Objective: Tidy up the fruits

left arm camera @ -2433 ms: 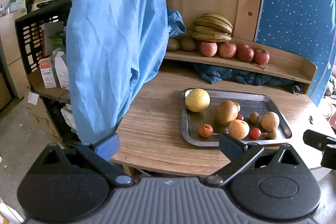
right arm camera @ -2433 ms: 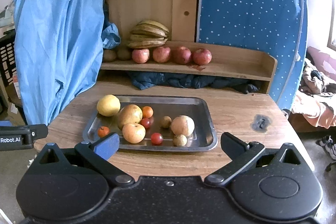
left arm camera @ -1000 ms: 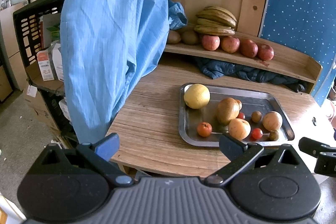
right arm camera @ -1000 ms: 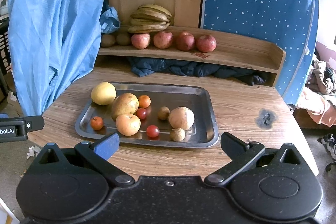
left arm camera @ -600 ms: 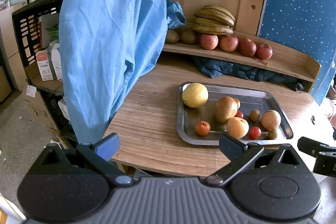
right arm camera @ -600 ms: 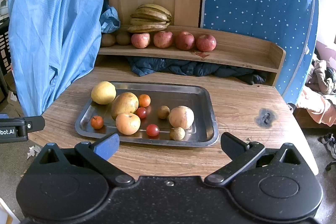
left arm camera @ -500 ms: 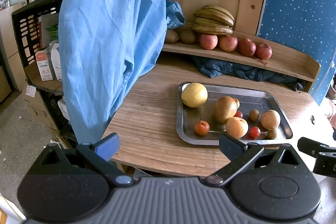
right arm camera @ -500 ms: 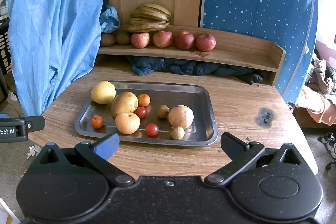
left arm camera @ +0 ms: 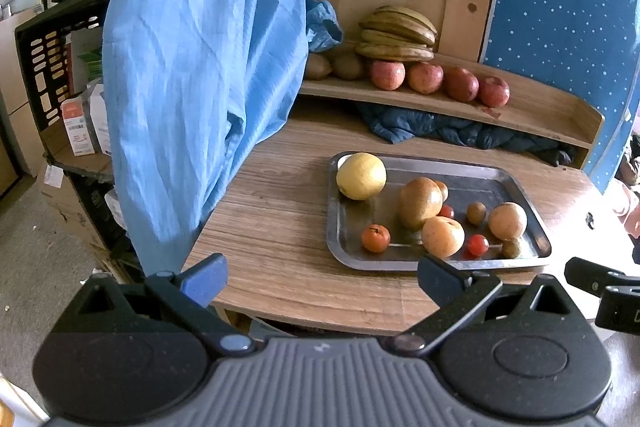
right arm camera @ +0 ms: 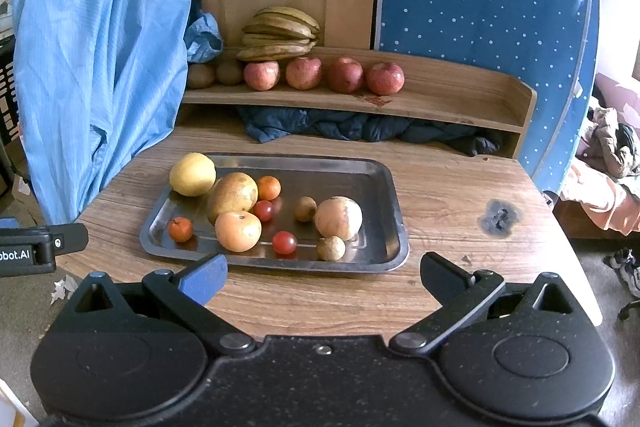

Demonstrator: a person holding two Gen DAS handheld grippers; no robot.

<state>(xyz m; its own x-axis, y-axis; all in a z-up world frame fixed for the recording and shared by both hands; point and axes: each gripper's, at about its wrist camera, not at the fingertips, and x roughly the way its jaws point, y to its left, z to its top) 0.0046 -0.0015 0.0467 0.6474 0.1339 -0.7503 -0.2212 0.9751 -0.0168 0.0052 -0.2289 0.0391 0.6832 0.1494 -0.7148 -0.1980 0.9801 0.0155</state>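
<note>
While both tools hang back off the desk's (right arm camera: 440, 187) near edge, fruit sits in two places. Shelf (right arm camera: 460, 99) at the back: bananas (right arm camera: 280, 35) stacked over a row of four apples (right arm camera: 324, 73), two brown kiwi-like fruits (right arm camera: 214, 74) at the left end. That part looks sorted by kind.

Tray (right arm camera: 372, 187) mid-desk holds a mixed lot, loosely clustered toward its left and front: yellow citrus (right arm camera: 192, 174) in the far left corner, brown pear-like fruit (right arm camera: 232, 195), pale orange fruit (right arm camera: 238, 231), round tan fruit (right arm camera: 338, 218), small orange (right arm camera: 268, 187), small red-orange fruit (right arm camera: 180, 229), two cherry tomatoes (right arm camera: 284, 242), two small brown fruits (right arm camera: 305, 209). Right half of tray is bare.

Left tool (left arm camera: 320, 281): released, jaws wide, nothing between them. Right tool (right arm camera: 322, 277): same, spread and empty.

Progress, as a judgement: shelf grouped, tray unsorted by kind. That fits either a tray waiting to be moved to the shelf or a tray that is itself the collection point. Can't settle which from this.
</note>
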